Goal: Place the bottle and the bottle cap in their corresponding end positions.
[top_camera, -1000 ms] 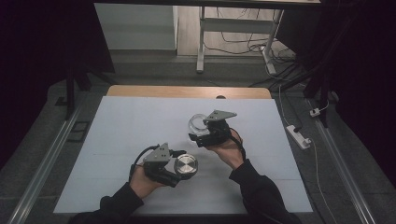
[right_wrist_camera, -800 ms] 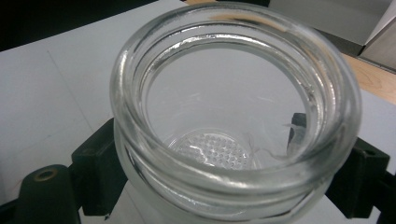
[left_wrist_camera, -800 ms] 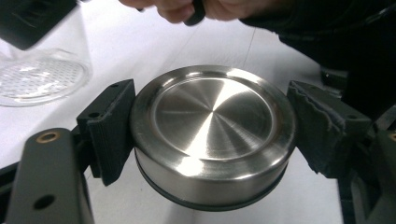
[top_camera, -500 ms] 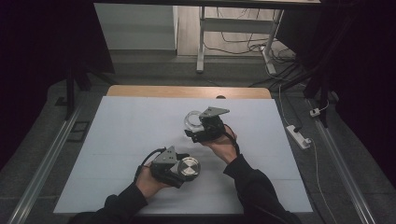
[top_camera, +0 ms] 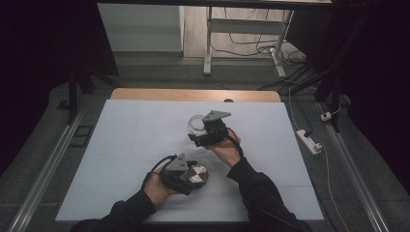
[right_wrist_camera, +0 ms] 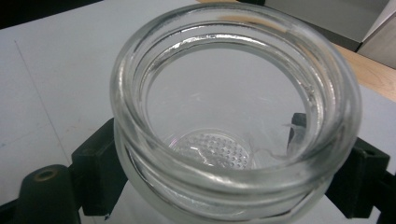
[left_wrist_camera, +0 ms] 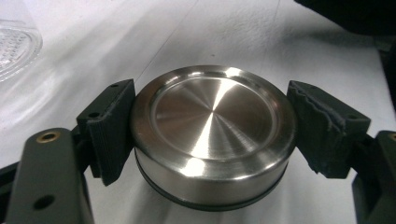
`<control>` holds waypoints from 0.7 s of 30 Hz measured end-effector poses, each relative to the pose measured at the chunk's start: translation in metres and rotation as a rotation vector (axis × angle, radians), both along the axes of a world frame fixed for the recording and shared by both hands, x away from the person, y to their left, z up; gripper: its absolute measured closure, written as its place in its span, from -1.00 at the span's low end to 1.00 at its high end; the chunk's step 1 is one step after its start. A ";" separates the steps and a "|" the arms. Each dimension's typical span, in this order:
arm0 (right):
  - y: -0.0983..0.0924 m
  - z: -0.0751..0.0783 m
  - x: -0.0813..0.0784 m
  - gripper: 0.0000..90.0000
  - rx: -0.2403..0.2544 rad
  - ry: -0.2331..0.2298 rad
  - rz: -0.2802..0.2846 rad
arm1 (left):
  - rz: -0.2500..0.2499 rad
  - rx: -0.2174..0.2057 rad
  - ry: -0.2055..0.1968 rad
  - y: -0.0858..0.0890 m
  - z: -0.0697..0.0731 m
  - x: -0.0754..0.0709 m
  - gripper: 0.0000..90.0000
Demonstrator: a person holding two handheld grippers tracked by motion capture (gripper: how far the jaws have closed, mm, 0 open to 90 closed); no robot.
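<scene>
A round brushed-steel lid (left_wrist_camera: pixel 212 135) sits flat between the pads (left_wrist_camera: pixel 112 126) of my left gripper (left_wrist_camera: pixel 212 116), which is shut on its rim. In the high view this lid (top_camera: pixel 198 174) and the left gripper (top_camera: pixel 192 175) are low over the near middle of the white table (top_camera: pixel 130 145). My right gripper (right_wrist_camera: pixel 231 149) is shut on a clear glass jar (right_wrist_camera: pixel 233 93), mouth open toward the camera, with a dimpled bottom. In the high view the jar (top_camera: pixel 194 122) and the right gripper (top_camera: pixel 197 129) are farther back, just right of centre. The jar's bottom (left_wrist_camera: pixel 16 42) shows at the upper left of the left gripper view.
A wooden strip (top_camera: pixel 193 94) edges the table's far side. Metal rails (top_camera: pixel 48 164) run along the floor on both sides. A white power strip (top_camera: pixel 309 141) lies on the floor at the right. A white frame's legs (top_camera: pixel 208 43) and cables stand beyond the table.
Both hands have sunk a little with their loads. The right gripper with the jar has shifted left. The left gripper with the lid has edged right, so the two are closer.
</scene>
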State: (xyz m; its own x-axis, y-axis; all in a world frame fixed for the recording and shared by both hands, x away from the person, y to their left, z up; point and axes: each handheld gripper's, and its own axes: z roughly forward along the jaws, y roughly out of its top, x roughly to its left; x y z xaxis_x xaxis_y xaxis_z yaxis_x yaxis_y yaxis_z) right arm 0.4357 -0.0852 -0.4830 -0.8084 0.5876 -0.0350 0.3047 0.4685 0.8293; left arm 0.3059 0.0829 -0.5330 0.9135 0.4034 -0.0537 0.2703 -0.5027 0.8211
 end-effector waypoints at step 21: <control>0.006 -0.020 0.005 -0.67 -0.060 0.018 -0.003 | 0.008 0.079 0.065 -0.005 -0.007 0.009 -0.55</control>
